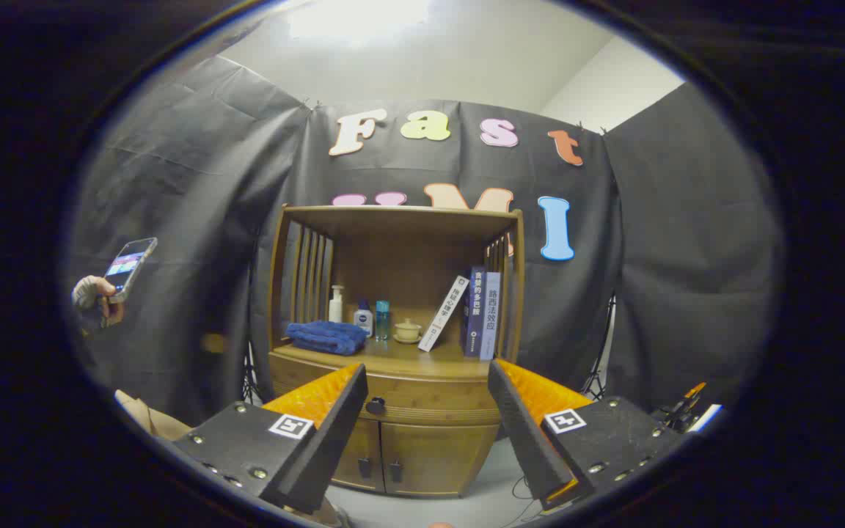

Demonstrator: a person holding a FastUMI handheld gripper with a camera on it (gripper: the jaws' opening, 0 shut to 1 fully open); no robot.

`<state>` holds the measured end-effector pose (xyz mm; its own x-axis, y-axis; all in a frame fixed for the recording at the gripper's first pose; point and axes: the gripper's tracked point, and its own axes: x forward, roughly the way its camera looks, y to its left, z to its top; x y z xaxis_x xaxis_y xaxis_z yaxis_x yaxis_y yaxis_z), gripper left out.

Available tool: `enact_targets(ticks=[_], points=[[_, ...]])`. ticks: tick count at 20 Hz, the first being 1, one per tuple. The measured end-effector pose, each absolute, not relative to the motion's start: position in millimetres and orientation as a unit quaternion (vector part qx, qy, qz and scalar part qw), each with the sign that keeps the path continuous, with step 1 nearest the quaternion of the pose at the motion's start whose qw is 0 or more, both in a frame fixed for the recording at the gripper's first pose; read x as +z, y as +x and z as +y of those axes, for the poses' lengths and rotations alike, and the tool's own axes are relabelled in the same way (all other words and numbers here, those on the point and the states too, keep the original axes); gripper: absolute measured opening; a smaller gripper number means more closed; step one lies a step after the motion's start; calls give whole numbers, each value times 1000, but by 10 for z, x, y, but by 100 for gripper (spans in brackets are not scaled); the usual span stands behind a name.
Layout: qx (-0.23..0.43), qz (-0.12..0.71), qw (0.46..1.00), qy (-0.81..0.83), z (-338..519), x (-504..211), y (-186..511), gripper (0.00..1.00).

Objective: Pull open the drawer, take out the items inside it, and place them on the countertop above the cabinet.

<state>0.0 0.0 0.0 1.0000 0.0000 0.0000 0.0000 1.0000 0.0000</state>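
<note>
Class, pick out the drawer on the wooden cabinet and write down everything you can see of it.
The drawer is a wide wooden front, honey-brown like the rest of the cabinet, set just under the countertop and above two small doors. It is shut, flush with the cabinet. A dark round knob sits left of its middle. The hand-held gripper is open, its fingers short of the drawer; nothing touches it.

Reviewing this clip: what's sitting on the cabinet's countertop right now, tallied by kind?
Books: 3, one leaning
Bottles: 3
Blue towel: 1
Small lidded pot: 1
Total: 8
The drawer is shut; the gripper is open, short of the knob.
</note>
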Motion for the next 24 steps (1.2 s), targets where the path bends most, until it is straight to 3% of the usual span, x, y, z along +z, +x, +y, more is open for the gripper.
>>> enact_targets(ticks=[15,24], points=[[7,7,1000,-3,75,-127,45,99],[42,35,998,-5,467,-729,475,99]])
